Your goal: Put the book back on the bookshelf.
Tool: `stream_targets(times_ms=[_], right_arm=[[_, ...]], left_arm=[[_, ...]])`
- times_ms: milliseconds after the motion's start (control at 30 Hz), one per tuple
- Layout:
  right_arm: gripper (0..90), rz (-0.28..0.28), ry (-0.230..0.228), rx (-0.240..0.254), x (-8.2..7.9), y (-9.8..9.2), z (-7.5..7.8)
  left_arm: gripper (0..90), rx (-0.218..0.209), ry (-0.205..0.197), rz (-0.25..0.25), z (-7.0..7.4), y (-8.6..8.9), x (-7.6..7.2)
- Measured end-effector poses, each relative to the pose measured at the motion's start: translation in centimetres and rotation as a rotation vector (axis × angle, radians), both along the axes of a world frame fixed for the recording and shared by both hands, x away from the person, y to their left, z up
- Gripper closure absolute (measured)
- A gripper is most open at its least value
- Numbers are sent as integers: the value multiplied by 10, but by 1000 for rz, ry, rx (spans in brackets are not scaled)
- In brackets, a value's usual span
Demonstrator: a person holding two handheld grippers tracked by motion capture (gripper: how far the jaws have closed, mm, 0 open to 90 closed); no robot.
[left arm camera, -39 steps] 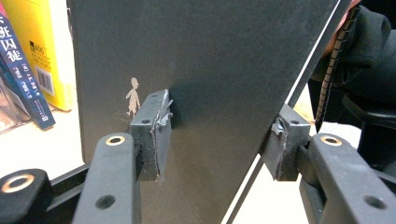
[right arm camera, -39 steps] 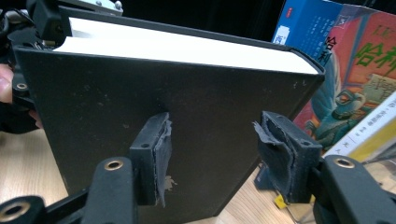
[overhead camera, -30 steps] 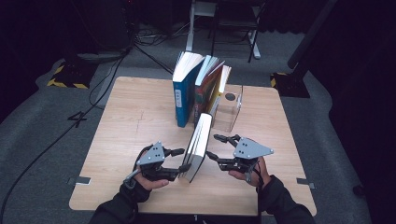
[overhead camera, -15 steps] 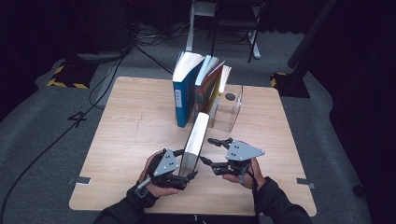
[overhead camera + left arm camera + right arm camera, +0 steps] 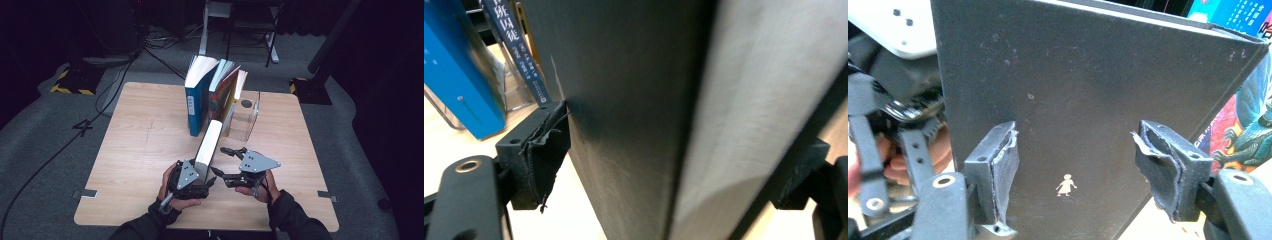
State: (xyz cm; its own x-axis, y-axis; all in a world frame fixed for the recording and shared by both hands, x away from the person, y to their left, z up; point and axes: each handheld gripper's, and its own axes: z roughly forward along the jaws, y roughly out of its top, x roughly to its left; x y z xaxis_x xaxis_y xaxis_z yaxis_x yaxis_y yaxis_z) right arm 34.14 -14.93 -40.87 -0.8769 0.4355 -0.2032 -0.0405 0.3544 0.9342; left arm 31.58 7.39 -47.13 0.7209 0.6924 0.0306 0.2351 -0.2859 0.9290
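Observation:
A black hardcover book stands on its edge in the middle of the wooden table, white page edge up. My left gripper is at its near end. In the left gripper view the dark cover runs between the jaws of the left gripper. Those jaws opened wide, then closed a little, and both pads touch the book. My right gripper is just right of the book, facing its cover. The right gripper has just been opening; nothing lies between its pads.
Further back, a tall blue book and a colourful book lean in a row against a clear plastic bookend. Bare wood lies to the left and right. Stand legs and cables are on the floor behind the table.
My left gripper has moved right from beside the book to its near end and now straddles it. The right gripper has edged closer to the cover. The book still stands upright.

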Motion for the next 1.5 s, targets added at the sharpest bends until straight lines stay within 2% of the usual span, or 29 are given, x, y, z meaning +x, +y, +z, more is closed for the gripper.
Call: stream_targets(times_ms=[67,167,367,600,933,1267,1367,1500], right_arm=[[337,-1,-2,2,0,0,0],[337,-3,0,3,0,1,-1],[337,-11,-5,-13,1,2,-2],[330,-21,3,-25,5,-1,-5],[330,-63,5,-26,12,-11,-5],[318,-102,2,-37,18,-29,-4],[309,-96,12,-43,19,-38,-4],[302,-56,40,-54,17,-49,-5]], left_arm=[[231,-6,-4,11,-1,0,1],[236,-19,3,10,-1,1,2],[264,-15,13,-6,-1,5,3],[380,-21,20,-15,-1,14,5],[423,-58,69,-22,1,24,11],[470,-60,90,-134,2,31,10],[468,-55,98,-190,3,32,9],[465,-50,112,-280,4,31,7]])
